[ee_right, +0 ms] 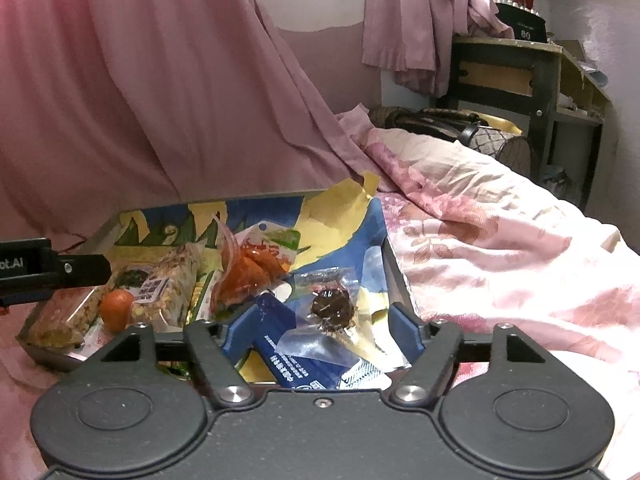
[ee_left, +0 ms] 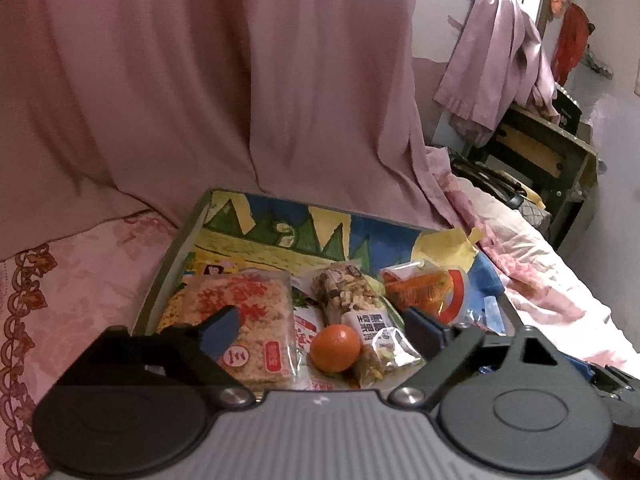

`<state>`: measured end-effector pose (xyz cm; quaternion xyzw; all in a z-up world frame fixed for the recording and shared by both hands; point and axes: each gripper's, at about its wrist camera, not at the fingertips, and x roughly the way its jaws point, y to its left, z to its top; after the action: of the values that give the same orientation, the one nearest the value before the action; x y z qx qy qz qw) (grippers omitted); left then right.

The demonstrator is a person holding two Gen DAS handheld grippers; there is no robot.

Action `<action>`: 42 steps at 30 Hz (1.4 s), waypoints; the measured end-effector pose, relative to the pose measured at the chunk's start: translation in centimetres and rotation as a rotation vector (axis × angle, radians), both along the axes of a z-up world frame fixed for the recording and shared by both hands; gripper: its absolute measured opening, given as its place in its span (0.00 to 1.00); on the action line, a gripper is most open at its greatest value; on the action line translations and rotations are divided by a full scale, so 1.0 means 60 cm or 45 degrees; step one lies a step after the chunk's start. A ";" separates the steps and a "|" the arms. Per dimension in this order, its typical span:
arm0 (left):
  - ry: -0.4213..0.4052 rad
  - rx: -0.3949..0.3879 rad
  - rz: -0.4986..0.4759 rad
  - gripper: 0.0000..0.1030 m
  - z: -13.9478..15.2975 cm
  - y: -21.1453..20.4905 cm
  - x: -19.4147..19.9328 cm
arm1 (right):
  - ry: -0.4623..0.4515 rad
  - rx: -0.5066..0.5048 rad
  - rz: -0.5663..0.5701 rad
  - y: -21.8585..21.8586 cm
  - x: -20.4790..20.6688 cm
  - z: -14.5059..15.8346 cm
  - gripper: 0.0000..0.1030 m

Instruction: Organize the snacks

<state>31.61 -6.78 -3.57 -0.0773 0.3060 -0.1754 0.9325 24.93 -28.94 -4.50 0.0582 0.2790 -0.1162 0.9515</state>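
We see nut pack (ee_left: 347, 296) long axis running frame bottom to top, orange (ee_left: 335, 347) touching; left gripper (ee_left: 322, 326), right gripper (ee_right: 320, 320) both spread, empty.

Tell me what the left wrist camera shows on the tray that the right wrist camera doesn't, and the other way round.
Only the left wrist view shows the rice cracker pack face on, with its red print. Only the right wrist view shows the clear packet with a dark snack and the blue packet between the open right tool. Both show the tray, the orange and the nut mix bag.
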 end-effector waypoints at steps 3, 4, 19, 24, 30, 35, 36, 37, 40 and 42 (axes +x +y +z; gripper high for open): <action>-0.019 0.006 0.015 0.97 0.004 -0.001 -0.004 | -0.022 0.004 -0.009 -0.001 -0.003 0.006 0.77; -0.023 0.009 0.019 0.98 0.005 -0.001 -0.005 | -0.031 0.004 -0.011 -0.001 -0.004 0.007 0.78; -0.075 0.070 0.076 1.00 0.019 -0.002 -0.023 | -0.151 0.051 -0.056 -0.011 -0.029 0.036 0.99; -0.098 0.082 0.083 1.00 0.026 -0.001 -0.032 | -0.172 0.080 -0.063 -0.014 -0.037 0.044 0.99; -0.117 0.099 0.103 1.00 0.033 0.005 -0.049 | -0.191 0.097 -0.070 -0.016 -0.051 0.054 0.99; -0.118 0.116 0.106 1.00 0.038 0.012 -0.075 | -0.208 0.083 -0.055 -0.011 -0.070 0.066 0.99; -0.120 0.121 0.106 1.00 0.040 0.015 -0.081 | -0.213 0.077 -0.050 -0.010 -0.073 0.069 0.99; -0.121 0.125 0.106 1.00 0.041 0.016 -0.087 | -0.219 0.071 -0.044 -0.008 -0.078 0.073 0.99; -0.133 0.144 0.109 1.00 0.048 0.023 -0.107 | -0.239 0.051 -0.025 -0.001 -0.096 0.084 0.99; -0.146 0.161 0.113 1.00 0.052 0.027 -0.120 | -0.249 0.044 -0.016 0.003 -0.110 0.090 0.99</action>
<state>24.43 -5.18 -0.42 -0.0217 0.2590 -0.1186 0.9583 18.36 -28.79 0.91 0.0876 0.1863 -0.1111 0.9723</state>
